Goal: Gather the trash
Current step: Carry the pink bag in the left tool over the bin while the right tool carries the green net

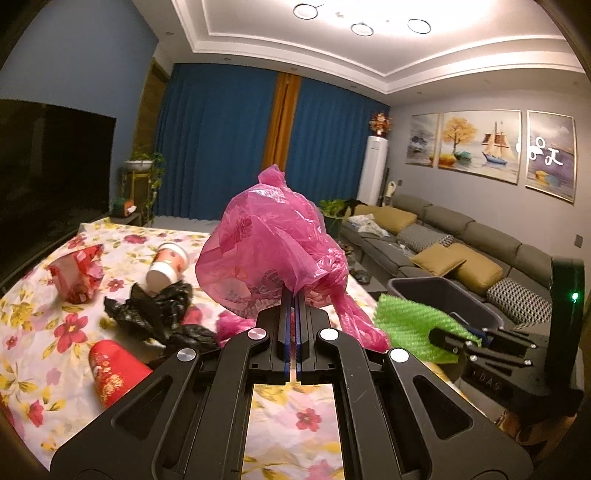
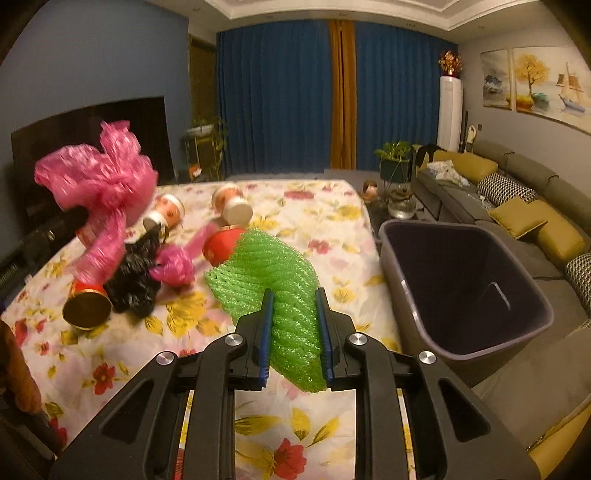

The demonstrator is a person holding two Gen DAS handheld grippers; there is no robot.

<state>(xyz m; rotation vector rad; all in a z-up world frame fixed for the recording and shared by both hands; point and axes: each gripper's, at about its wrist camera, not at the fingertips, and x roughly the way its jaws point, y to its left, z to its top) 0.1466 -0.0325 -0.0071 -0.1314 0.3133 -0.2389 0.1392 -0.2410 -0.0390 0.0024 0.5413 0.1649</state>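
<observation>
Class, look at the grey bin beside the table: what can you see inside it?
The grey bin looks empty: only dark inner walls and a slot-shaped mark show. Its near rim covers the closest floor corner.

Blue curtains [image 1: 221,140] with an orange centre strip cover the far wall. Grey sofa [image 1: 480,243] with mustard cushions stands under three paintings [image 1: 480,147]. Ceiling ring lights [image 1: 362,28] lit.
</observation>
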